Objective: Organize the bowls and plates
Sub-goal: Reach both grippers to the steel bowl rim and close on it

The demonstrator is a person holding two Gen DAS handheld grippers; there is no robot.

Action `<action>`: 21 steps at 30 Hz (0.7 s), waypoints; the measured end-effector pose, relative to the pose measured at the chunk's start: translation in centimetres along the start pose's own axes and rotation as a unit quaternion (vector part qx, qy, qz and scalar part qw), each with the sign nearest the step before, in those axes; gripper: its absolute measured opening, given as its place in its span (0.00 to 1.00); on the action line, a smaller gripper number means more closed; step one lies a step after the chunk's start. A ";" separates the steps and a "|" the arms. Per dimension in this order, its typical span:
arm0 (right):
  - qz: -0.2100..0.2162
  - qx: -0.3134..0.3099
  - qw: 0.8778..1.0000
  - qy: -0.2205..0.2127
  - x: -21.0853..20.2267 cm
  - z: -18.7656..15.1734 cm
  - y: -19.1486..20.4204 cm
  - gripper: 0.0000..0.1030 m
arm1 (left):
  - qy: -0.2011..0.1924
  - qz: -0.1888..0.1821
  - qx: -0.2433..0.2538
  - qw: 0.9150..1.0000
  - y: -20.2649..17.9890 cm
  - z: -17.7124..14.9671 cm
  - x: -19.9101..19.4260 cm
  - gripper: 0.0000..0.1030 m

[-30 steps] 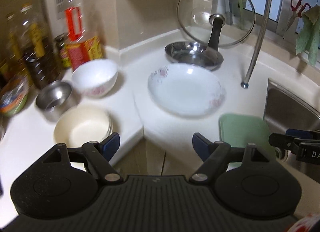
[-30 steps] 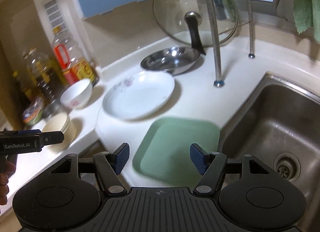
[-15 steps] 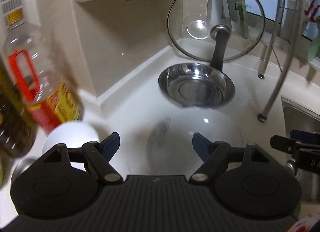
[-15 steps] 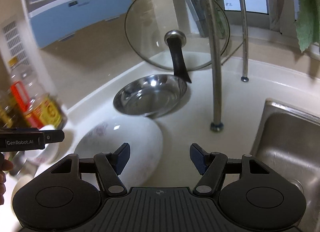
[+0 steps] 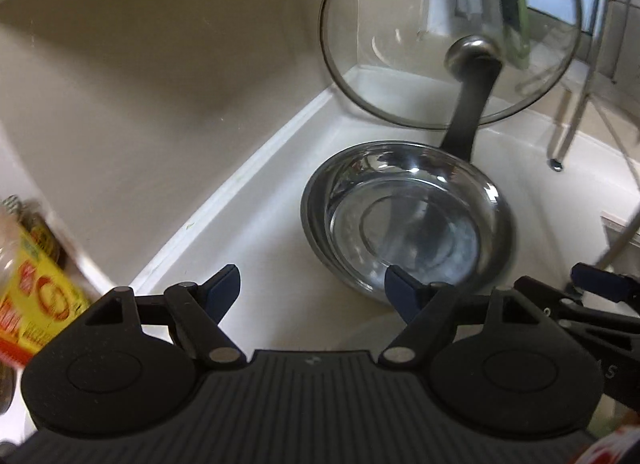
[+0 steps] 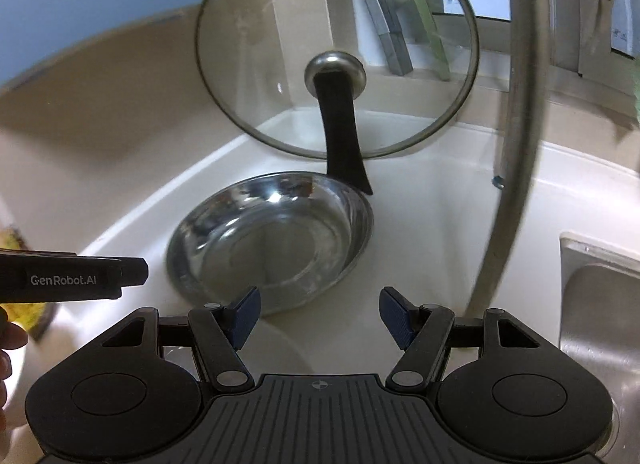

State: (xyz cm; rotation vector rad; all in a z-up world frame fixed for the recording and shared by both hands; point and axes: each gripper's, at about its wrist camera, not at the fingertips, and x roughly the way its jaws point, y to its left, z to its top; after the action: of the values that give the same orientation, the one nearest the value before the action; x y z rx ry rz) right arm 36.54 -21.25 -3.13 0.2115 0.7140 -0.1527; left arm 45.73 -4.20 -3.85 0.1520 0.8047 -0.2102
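Note:
A shallow steel bowl (image 5: 404,219) sits on the white counter in the corner; it also shows in the right wrist view (image 6: 268,240). My left gripper (image 5: 312,288) is open and empty, its right finger over the bowl's near rim. My right gripper (image 6: 320,312) is open and empty, just short of the bowl's near right edge. The rim of the white floral plate (image 5: 360,334) shows faintly under my left gripper and under my right gripper (image 6: 280,338). The left gripper's side shows at the left of the right wrist view (image 6: 72,278).
A glass lid (image 5: 452,35) with a black handle leans upright behind the bowl, also in the right wrist view (image 6: 336,75). A curved steel pole (image 6: 516,111) and the sink (image 6: 600,304) are at right. An oil bottle (image 5: 32,304) stands at left.
Both grippers have moved forward toward the corner. The white bowls, the cream bowl and the green tray have left view, the floral plate has slid under the grippers, and the steel bowl is now close.

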 end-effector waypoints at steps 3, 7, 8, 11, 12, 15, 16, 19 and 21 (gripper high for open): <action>-0.013 -0.001 1.000 0.004 2.1 0.6 0.0 0.65 | 0.012 0.004 0.003 1.000 0.0 0.7 2.0 0.72; -0.023 0.000 1.000 0.014 4.5 1.2 -0.1 0.65 | 0.024 0.004 0.005 1.000 -0.1 1.3 4.3 0.71; -0.026 -0.002 1.000 0.018 5.0 1.3 0.0 0.65 | 0.028 0.004 0.005 1.000 -0.1 1.4 4.7 0.69; -0.038 -0.009 0.999 0.027 6.5 1.4 0.0 0.65 | 0.038 0.001 0.011 0.999 -0.4 1.7 6.2 0.62; -0.041 -0.009 0.999 0.030 7.0 1.6 -0.1 0.65 | 0.043 0.002 0.012 0.999 -0.5 1.8 6.6 0.60; -0.049 -0.012 0.998 0.038 8.4 2.0 -0.3 0.63 | 0.050 0.006 0.011 0.999 -0.7 2.4 8.0 0.59; -0.050 -0.011 0.998 0.040 8.8 2.1 -0.4 0.57 | 0.052 0.009 0.013 0.999 -0.8 2.6 8.4 0.59; -0.049 -0.005 0.998 0.050 9.8 2.2 -0.8 0.52 | 0.055 0.014 0.015 0.998 -0.8 2.6 9.1 0.59; -0.054 -0.005 0.997 0.053 10.3 2.2 -1.1 0.47 | 0.057 0.018 0.015 0.998 -0.8 2.7 9.8 0.56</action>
State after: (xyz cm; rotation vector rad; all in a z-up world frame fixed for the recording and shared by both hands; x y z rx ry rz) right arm 45.42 -23.49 -8.50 0.1729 0.8316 -0.2416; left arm 54.06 -6.79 -9.18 0.2080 0.9112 -0.1801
